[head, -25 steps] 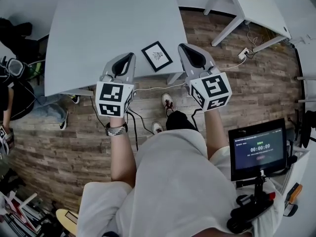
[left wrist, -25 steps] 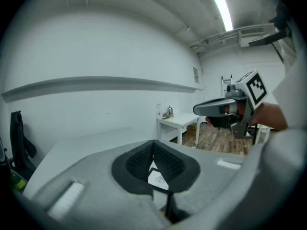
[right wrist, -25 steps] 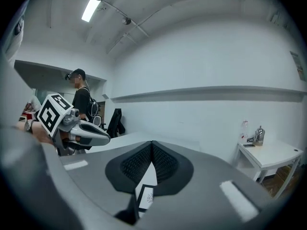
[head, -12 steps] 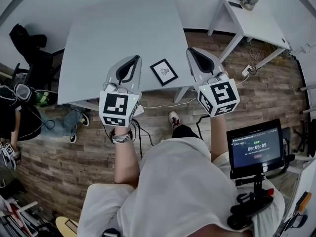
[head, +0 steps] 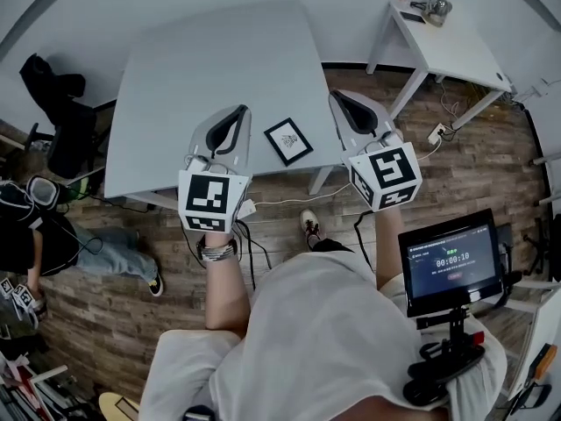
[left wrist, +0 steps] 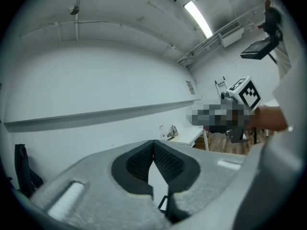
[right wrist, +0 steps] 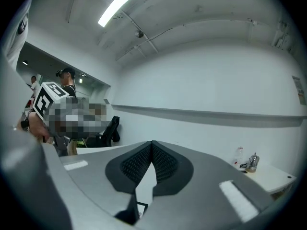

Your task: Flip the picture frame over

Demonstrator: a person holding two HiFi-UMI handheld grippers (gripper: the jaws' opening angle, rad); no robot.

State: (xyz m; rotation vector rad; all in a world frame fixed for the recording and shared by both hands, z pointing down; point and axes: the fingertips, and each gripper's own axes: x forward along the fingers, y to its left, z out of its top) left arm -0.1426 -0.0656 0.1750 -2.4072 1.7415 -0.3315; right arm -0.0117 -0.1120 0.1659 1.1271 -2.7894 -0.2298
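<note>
The picture frame, black-edged with a white mat and a small drawing facing up, lies near the front edge of the grey table. My left gripper hovers just left of it, and my right gripper just right of it. Both are held above the table, apart from the frame. The jaws of each are shut with the tips touching and nothing between them. A corner of the frame shows below the left gripper. Another corner of the frame shows below the right gripper.
A white side table with a small metal object stands at the back right. A dark chair and another person are at the left. A screen on a stand is at my right. Cables and a power strip lie on the wood floor.
Both grippers have risen and stay shut on either side of the frame. The frame has not moved on the table.
</note>
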